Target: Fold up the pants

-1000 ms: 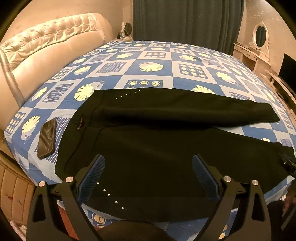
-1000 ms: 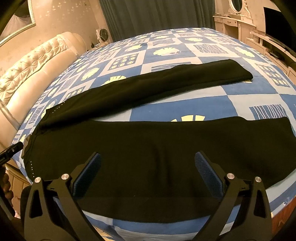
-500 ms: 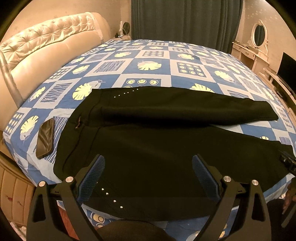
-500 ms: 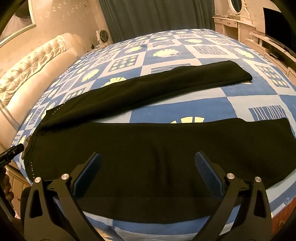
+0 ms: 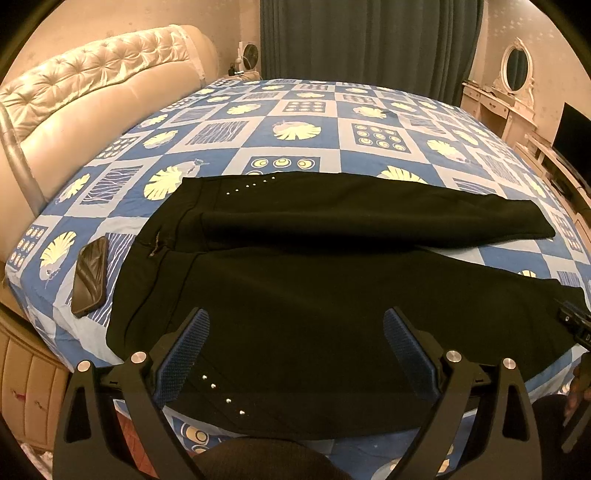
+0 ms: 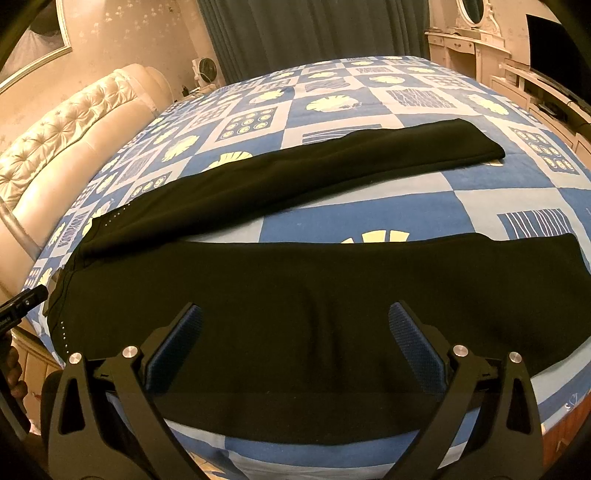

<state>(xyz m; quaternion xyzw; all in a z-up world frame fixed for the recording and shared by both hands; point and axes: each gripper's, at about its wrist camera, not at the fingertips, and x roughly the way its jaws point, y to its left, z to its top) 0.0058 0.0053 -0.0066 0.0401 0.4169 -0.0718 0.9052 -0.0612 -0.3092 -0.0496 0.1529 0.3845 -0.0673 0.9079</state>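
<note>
Black pants lie flat on the blue patterned bed, legs spread apart, waistband towards the headboard. My left hand-held gripper hangs released over the hip area; my right hand-held gripper is spread above the near leg. A phone lies beside the waistband.

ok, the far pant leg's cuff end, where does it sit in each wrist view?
Left wrist: far leg cuff sits right of centre, just above mid-height, beyond the near leg.
Right wrist: the same far leg cuff sits upper right, lying on the bedspread.
Shared landmark: the oval vanity mirror, upper right in the left view, top right edge in the right view.
</note>
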